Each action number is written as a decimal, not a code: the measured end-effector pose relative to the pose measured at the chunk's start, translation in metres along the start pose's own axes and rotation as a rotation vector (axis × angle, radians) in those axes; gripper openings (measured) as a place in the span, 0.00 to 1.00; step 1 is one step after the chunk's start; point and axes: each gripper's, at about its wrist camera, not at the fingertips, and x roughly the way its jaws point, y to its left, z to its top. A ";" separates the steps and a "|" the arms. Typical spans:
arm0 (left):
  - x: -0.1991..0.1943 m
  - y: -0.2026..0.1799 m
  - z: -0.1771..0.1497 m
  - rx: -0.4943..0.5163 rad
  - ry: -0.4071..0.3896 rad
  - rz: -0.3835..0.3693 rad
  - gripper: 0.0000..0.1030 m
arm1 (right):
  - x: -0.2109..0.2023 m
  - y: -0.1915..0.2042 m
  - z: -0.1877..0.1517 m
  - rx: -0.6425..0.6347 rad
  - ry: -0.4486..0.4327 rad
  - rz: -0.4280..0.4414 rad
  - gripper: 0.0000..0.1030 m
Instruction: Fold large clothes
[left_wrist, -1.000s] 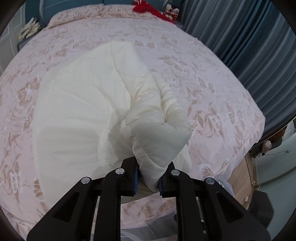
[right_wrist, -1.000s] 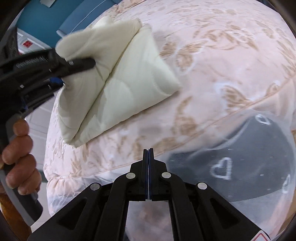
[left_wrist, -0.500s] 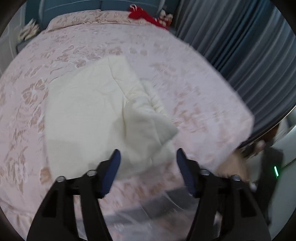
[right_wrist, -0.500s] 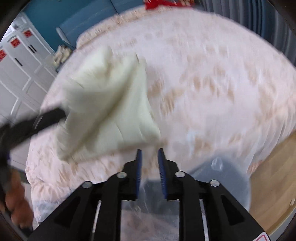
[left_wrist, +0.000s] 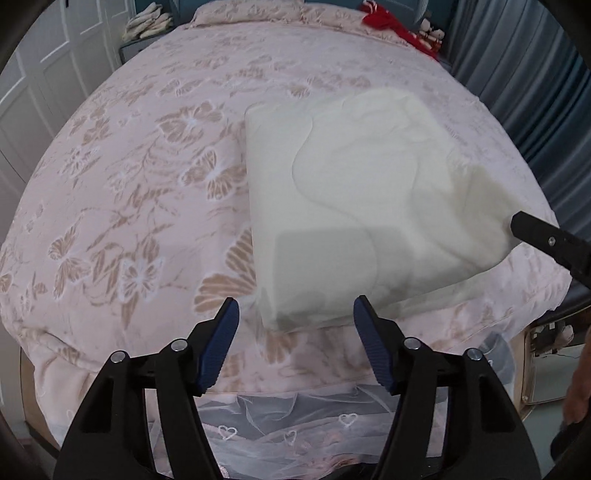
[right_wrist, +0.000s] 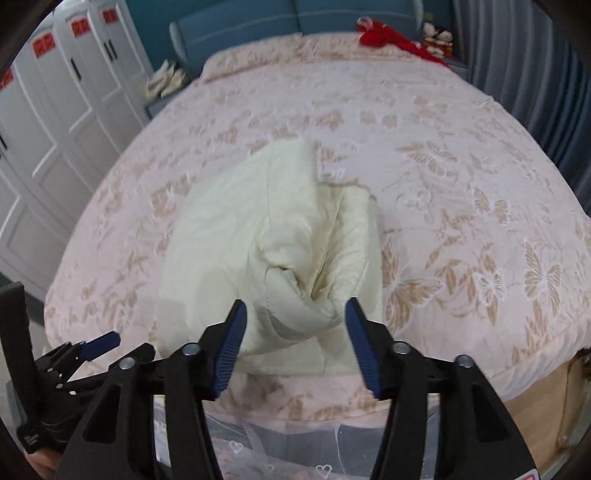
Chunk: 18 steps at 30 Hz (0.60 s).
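Garment (left_wrist: 354, 192), cream and quilted, lay folded near the foot edge of the bed (left_wrist: 140, 155), right of centre in the left view and centre frame in the right view. The left gripper (left_wrist: 295, 325) stood wide open and empty just short of the garment's near corner. The right gripper (right_wrist: 293, 325) was equally spread, its jaws flanking a bunched fold without closing. Risk: a bite on that puffy lump could catch only the top layer, so the fold would spring open or drag toward the bed edge.
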 end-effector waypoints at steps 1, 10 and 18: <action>0.005 -0.001 -0.001 0.001 0.011 0.011 0.59 | 0.006 -0.001 0.001 -0.011 0.019 -0.023 0.40; 0.016 -0.013 -0.003 0.034 0.031 0.031 0.57 | 0.022 -0.012 -0.011 -0.030 0.081 -0.050 0.12; 0.030 -0.019 -0.003 0.048 0.065 0.053 0.53 | 0.047 -0.036 -0.040 -0.006 0.158 -0.129 0.09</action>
